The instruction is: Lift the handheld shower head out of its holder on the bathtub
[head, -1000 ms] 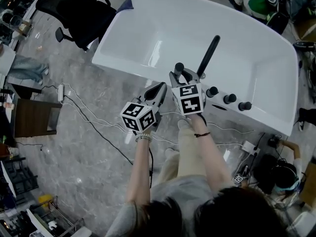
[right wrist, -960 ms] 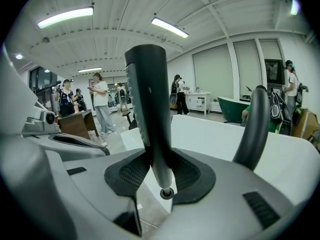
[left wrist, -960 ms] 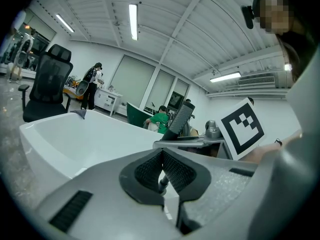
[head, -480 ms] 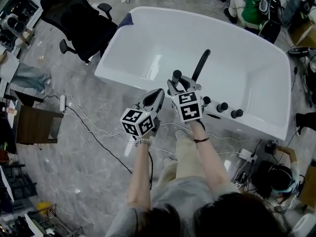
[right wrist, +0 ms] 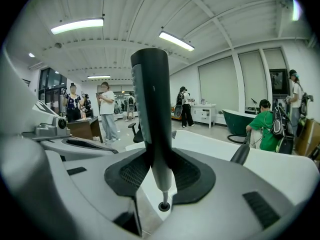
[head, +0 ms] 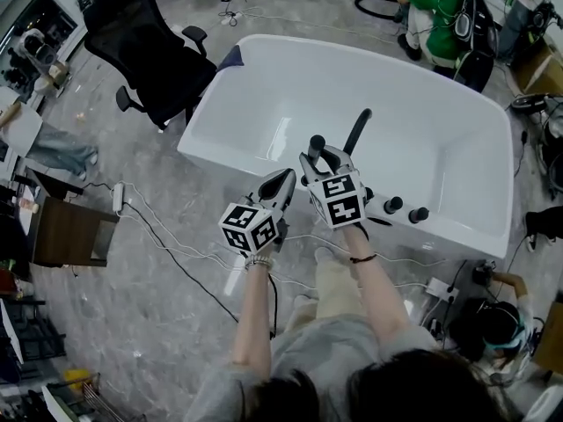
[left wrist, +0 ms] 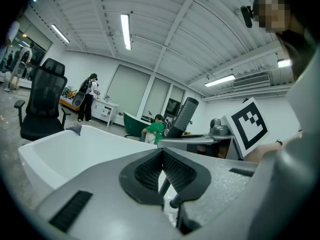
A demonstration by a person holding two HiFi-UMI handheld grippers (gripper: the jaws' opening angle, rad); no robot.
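The handheld shower head [right wrist: 150, 101] is a black stick with a grey tapered lower end. It stands upright between the pads of my right gripper [right wrist: 157, 171], which is shut on it. In the head view only the shower head's [head: 317, 144] black top shows, just past my right gripper [head: 322, 158] above the near rim of the white bathtub [head: 230, 152]. My left gripper [head: 286, 179] hovers close on the left, shut and empty. In the left gripper view my left gripper [left wrist: 161, 156] has its pads together, with the shower head [left wrist: 182, 116] beyond them.
A long black spout [head: 357, 132] leans over the tub to the right of the shower head. Black knobs [head: 393, 205] sit on the tub deck. A black office chair [head: 145, 51] stands at the tub's left end, and cables [head: 167, 227] lie on the floor. People stand beyond the tub.
Both grippers have risen above the tub's rim. The right one has carried the shower head up with it, and the left has stayed shut beside it.
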